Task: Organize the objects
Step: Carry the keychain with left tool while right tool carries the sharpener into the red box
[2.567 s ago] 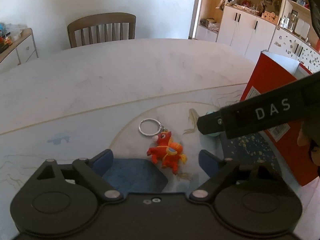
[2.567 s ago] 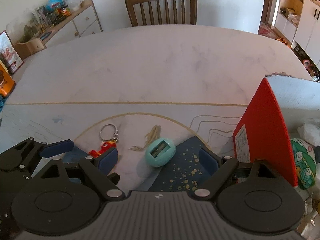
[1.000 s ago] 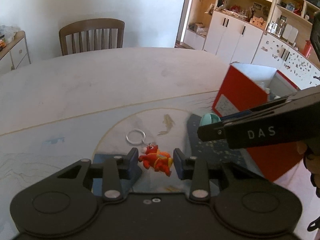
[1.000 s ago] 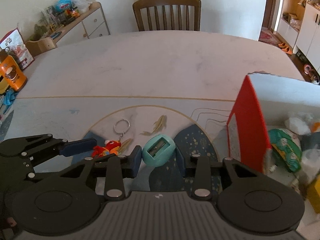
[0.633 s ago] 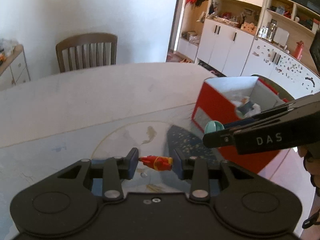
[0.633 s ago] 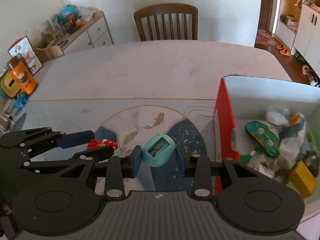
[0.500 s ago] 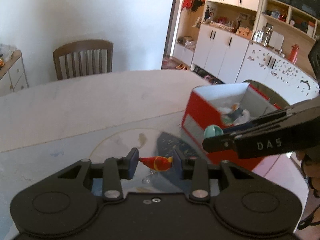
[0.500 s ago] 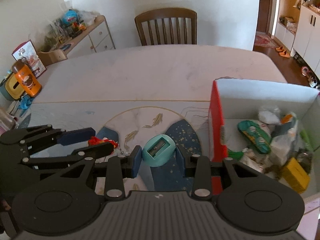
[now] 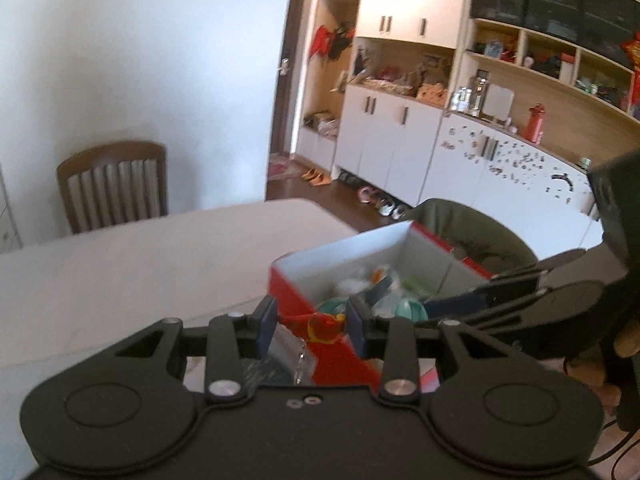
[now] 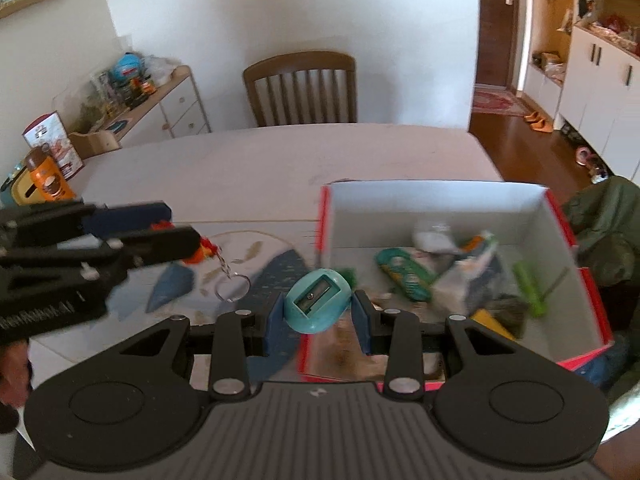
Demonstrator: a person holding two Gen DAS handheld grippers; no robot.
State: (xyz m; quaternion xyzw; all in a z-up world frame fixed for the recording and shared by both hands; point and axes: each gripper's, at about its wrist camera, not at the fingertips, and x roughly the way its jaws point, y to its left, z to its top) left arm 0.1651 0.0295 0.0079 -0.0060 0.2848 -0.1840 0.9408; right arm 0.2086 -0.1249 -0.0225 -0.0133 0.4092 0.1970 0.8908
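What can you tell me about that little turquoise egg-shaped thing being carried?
It is a pencil sharpener: a smooth, plastic-looking turquoise egg with a rectangular recess holding a metal blade and screw, facing the camera. The right gripper is shut on it, one blue pad on each side. It is held in the air over the near left corner of the red box.

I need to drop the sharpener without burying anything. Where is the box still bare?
The red box is bare along its far white wall and left side, near the sharpener. Its right and near parts are crowded with packets and a green stick. The table beyond lies open.
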